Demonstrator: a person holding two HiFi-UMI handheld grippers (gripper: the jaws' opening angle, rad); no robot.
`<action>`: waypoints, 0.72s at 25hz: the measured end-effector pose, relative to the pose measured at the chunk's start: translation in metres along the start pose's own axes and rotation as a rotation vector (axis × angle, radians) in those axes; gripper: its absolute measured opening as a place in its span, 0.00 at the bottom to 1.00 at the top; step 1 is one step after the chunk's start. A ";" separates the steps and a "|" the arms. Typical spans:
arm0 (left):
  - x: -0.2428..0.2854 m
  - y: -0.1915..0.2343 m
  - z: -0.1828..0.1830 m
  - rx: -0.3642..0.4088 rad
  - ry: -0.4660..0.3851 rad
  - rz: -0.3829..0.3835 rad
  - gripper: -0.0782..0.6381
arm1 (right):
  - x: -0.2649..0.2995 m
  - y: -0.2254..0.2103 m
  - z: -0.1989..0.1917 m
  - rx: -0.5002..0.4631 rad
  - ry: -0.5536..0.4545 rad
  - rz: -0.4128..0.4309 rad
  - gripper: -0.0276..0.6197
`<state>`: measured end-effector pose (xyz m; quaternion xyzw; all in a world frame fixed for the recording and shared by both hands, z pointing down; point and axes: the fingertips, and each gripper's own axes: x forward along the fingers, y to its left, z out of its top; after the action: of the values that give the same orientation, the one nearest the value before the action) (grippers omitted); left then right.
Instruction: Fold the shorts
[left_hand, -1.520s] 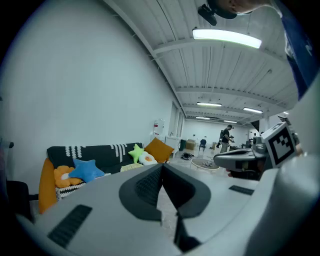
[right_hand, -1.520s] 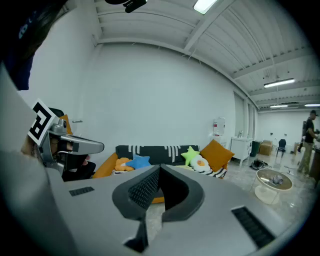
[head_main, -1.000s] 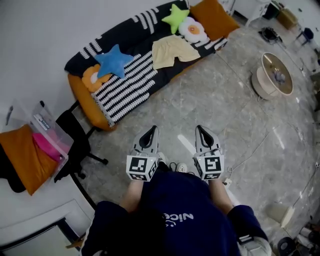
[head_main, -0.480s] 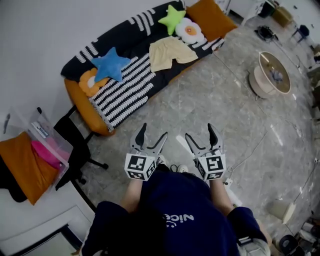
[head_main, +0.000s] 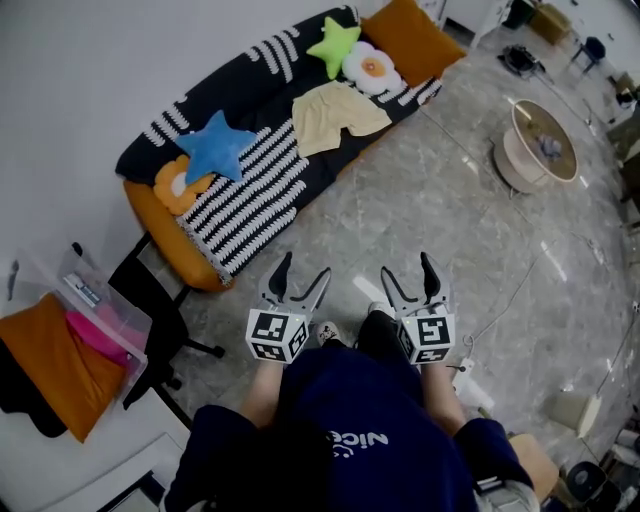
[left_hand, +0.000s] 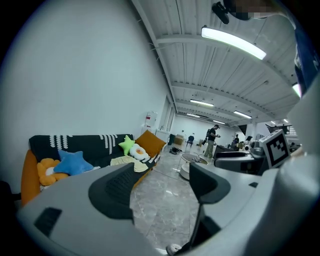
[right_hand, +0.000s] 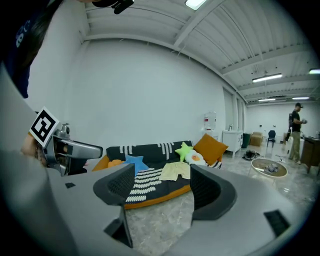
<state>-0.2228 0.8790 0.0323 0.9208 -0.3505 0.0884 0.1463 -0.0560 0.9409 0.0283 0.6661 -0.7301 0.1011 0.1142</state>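
Observation:
The pale yellow shorts (head_main: 335, 112) lie spread on a black-and-white striped sofa (head_main: 250, 185) across the stone floor, far from both grippers. They also show in the left gripper view (left_hand: 122, 160) and in the right gripper view (right_hand: 176, 170). My left gripper (head_main: 304, 268) is held in front of my body, open, with only floor between its jaws (left_hand: 160, 182). My right gripper (head_main: 406, 266) is level beside it; its jaws are closing but stand wide apart with nothing between them (right_hand: 162, 187).
On the sofa lie a blue star pillow (head_main: 215, 145), a green star pillow (head_main: 335, 45), an egg cushion (head_main: 370, 68) and an orange cushion (head_main: 410, 35). A round low table (head_main: 535, 145) stands at right. A black chair (head_main: 150, 300) stands at left. A person (left_hand: 213, 139) stands far off.
Both grippers went from shut to open. They have moved a little forward and down, and the sofa has shifted slightly in the head view.

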 end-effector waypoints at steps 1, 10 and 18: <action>0.004 0.004 0.001 -0.006 0.002 0.004 0.59 | 0.004 -0.004 0.001 0.003 0.002 -0.005 0.56; 0.067 0.038 0.012 -0.014 0.025 0.080 0.54 | 0.083 -0.043 0.005 0.001 0.027 0.064 0.50; 0.152 0.056 0.041 -0.045 0.034 0.199 0.54 | 0.184 -0.095 0.030 -0.054 0.050 0.229 0.48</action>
<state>-0.1454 0.7312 0.0458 0.8762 -0.4397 0.1103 0.1634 0.0215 0.7485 0.0551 0.5722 -0.8009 0.1103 0.1378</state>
